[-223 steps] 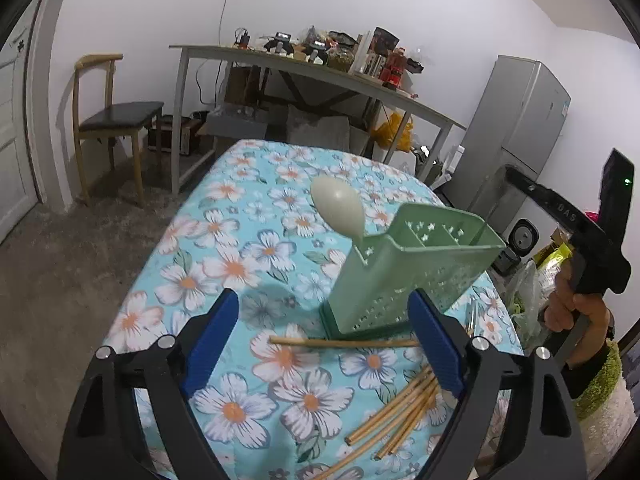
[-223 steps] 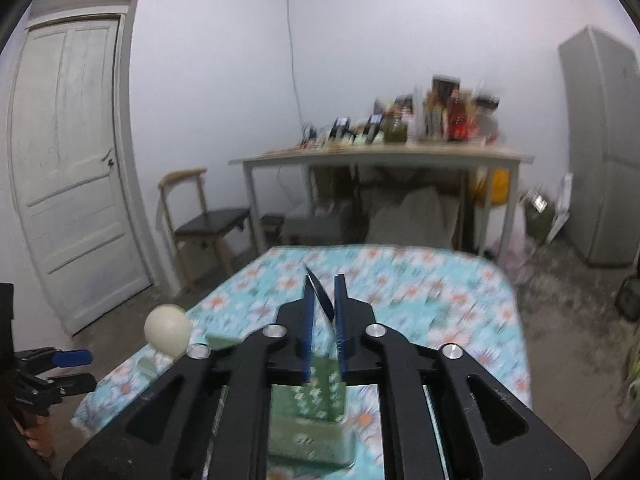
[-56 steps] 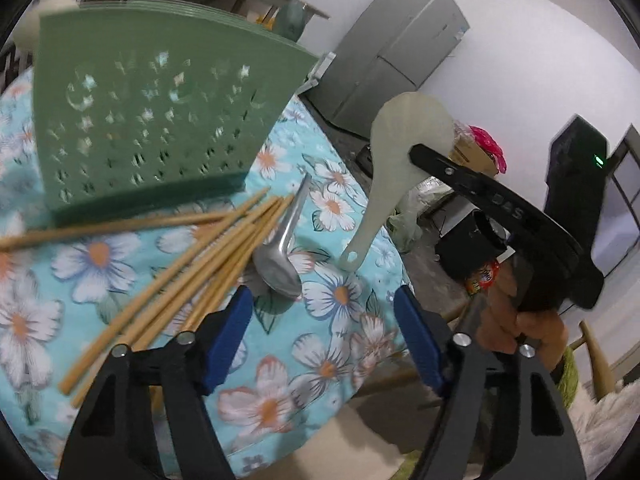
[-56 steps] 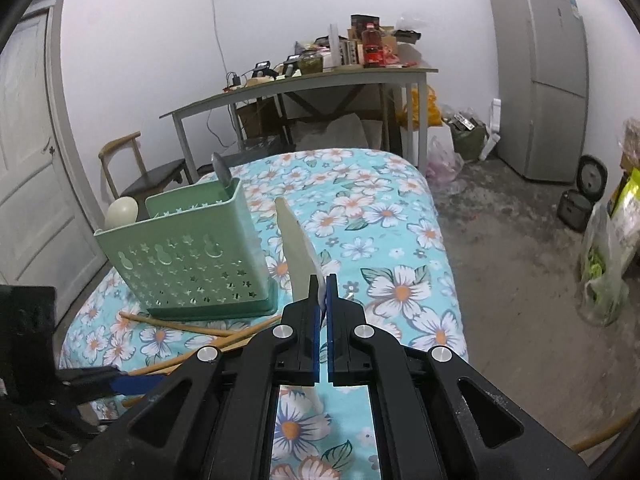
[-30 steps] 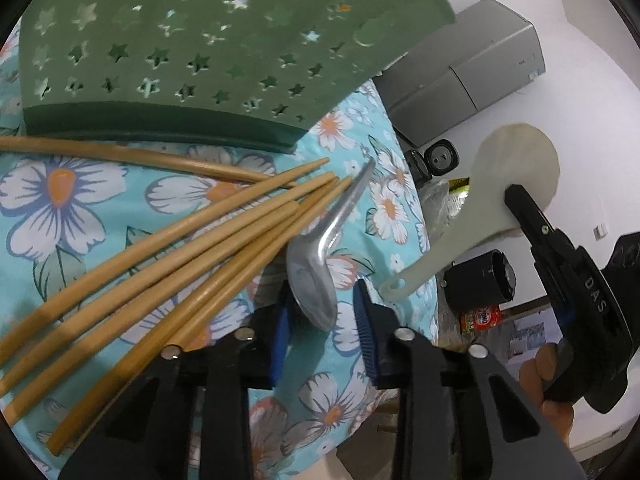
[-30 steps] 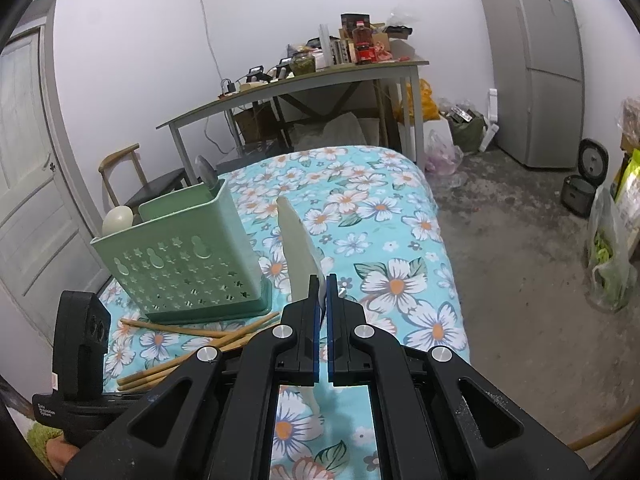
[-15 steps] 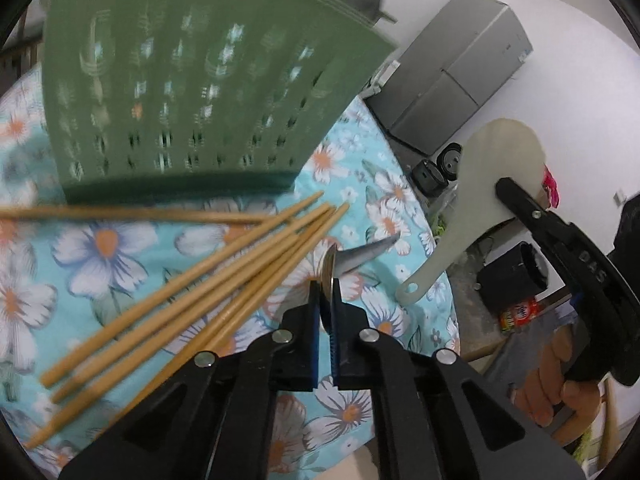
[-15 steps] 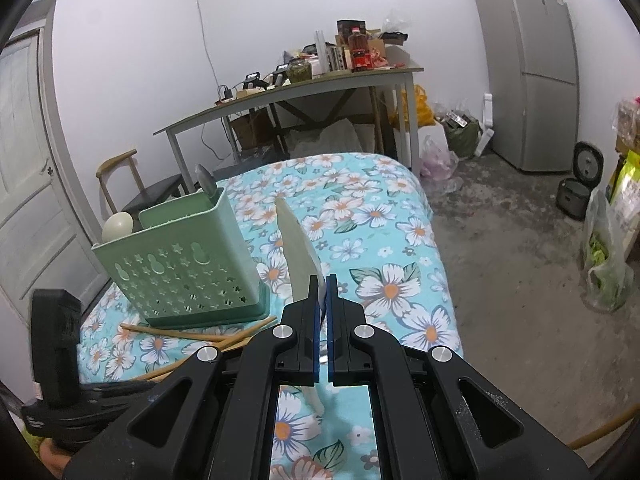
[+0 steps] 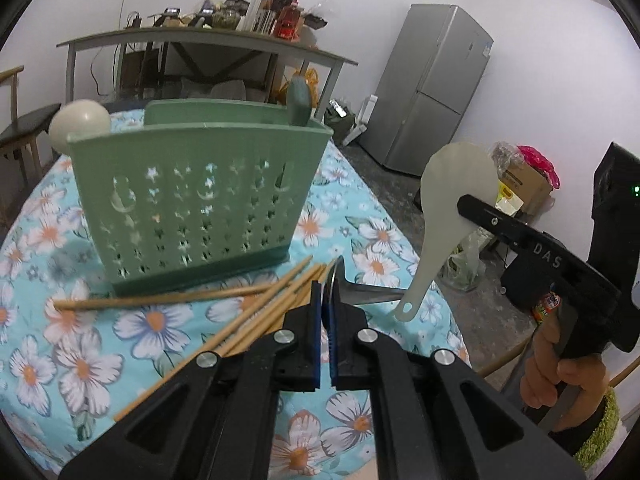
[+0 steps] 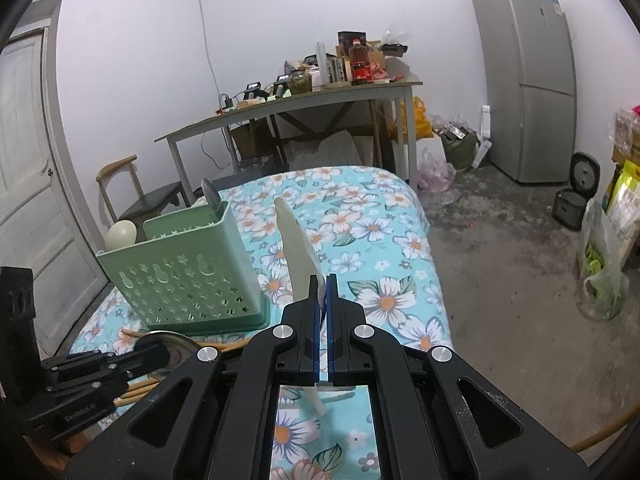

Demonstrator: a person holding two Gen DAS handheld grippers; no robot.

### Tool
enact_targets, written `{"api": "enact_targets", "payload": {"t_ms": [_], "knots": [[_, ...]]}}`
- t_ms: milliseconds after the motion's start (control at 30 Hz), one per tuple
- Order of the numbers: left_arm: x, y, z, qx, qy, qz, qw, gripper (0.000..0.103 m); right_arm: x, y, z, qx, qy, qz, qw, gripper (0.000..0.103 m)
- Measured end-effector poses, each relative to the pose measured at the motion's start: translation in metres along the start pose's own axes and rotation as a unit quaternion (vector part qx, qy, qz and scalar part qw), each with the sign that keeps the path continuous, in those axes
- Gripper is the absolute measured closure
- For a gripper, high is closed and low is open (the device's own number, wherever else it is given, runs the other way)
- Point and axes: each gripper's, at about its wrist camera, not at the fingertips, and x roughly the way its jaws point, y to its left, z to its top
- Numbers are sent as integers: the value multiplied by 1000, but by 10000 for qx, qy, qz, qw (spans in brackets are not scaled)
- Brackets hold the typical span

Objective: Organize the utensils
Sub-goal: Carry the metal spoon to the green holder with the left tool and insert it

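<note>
Chair (image 9: 16,120) cut off at edge

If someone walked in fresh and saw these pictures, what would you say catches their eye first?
Probably the green utensil caddy standing on the flowered tablecloth, with a pale spoon bowl poking up at its left end. Next, the two tools in mid-air: the left gripper is shut on a metal spoon just above the loose chopsticks, and the right gripper pinches a cream rice paddle upright to the caddy's right.

A turquoise flower-print tablecloth (image 9: 168,328) covers the table. On it stands a green perforated plastic caddy (image 9: 196,204); bamboo chopsticks (image 9: 256,312) lie just before it.
</note>
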Motion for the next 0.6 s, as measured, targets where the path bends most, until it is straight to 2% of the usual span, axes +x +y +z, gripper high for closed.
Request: {"api": "enact_targets", "payload": {"t_ms": [233, 400, 600], "knots": [[-35, 7, 15, 105, -431, -98, 9990, 101, -8, 2, 8, -49, -142, 42, 9999, 102], [-69, 15, 31, 241, -749, 24, 9969, 101, -16, 2, 19, -55, -333, 133, 9993, 102], [-131, 26, 52, 473, -1339, 237, 9896, 101, -16, 4, 26, -64, -418, 187, 9989, 102]]}}
